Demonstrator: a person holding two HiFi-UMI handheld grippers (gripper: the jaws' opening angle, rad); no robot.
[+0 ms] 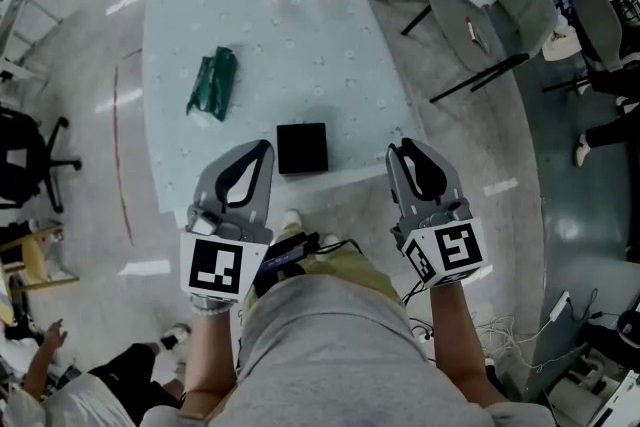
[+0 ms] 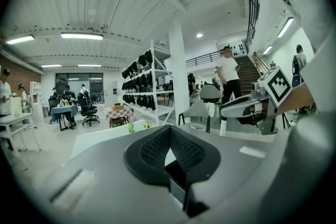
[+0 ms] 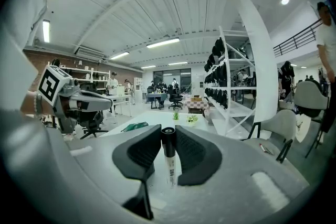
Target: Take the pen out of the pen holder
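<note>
Pen holder (image 1: 302, 148) at table (image 1: 250, 25) edge between left tool (image 1: 266, 148), right tool (image 1: 397, 151)

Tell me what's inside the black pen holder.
The pen holder shows only a flat black top; its inside cannot be made out. One pen is clamped in the right gripper.

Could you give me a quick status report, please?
Left tongs shut, empty. Right tongs shut on pen, out of pen holder. Green bag lies well aside on table.

Short-sleeved grey T-shirt (image 1: 310, 335), khaki trousers (image 1: 345, 265), white shoe (image 1: 291, 218). Pale grey plastic left gripper (image 1: 262, 148), right gripper (image 1: 398, 151): black ribbed pads (image 3: 195, 152), white cubes (image 1: 215, 267) with black square markers.
</note>
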